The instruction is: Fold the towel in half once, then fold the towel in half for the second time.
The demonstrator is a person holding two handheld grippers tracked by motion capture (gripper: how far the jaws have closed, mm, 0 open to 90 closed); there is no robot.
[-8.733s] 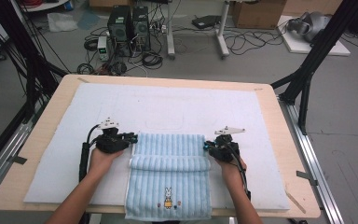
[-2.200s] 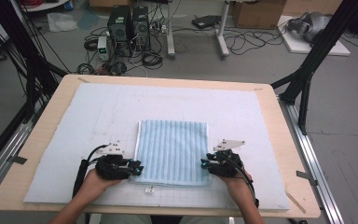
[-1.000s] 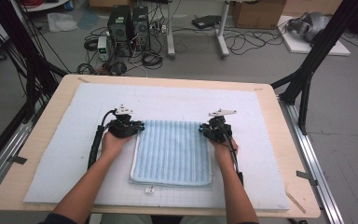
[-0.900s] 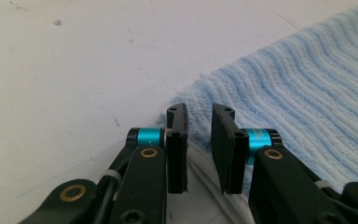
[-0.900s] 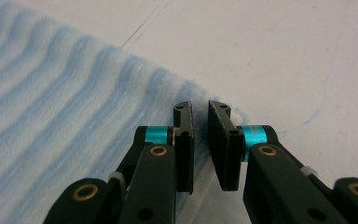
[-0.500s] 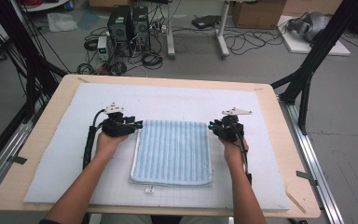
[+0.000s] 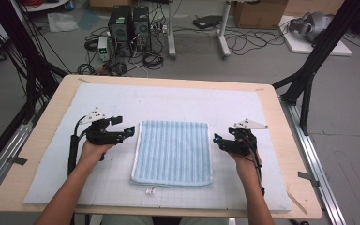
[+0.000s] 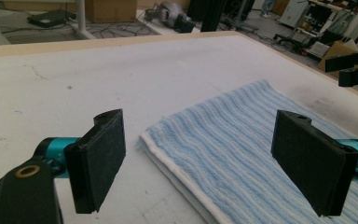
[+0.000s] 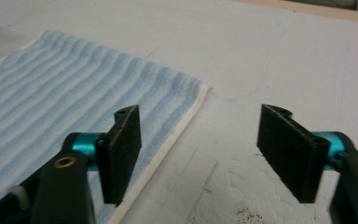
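A light blue striped towel (image 7: 173, 152) lies folded flat in the middle of the white mat (image 7: 178, 101). My left gripper (image 7: 123, 125) hovers just off its far left corner, and my right gripper (image 7: 218, 140) just off its right edge. Both point inward at the towel. Both pairs of jaws have just been opening and stand wide apart, pressing on nothing. In the left gripper view the towel (image 8: 242, 121) corner lies on the mat below the left gripper (image 8: 203, 154). In the right gripper view the towel (image 9: 74, 93) edge runs under the left pad of the right gripper (image 9: 205, 140).
The mat covers most of a wooden table (image 7: 290, 140). A small tag (image 7: 151, 190) lies on the mat by the towel's near edge. Black frame posts (image 7: 309, 79) stand at the table's sides. Computers and cables (image 7: 131, 28) sit on the floor beyond.
Both grippers have let go of the towel's far corners, opened, and drawn outward and a little toward the person. The towel rests folded in half where it was laid.
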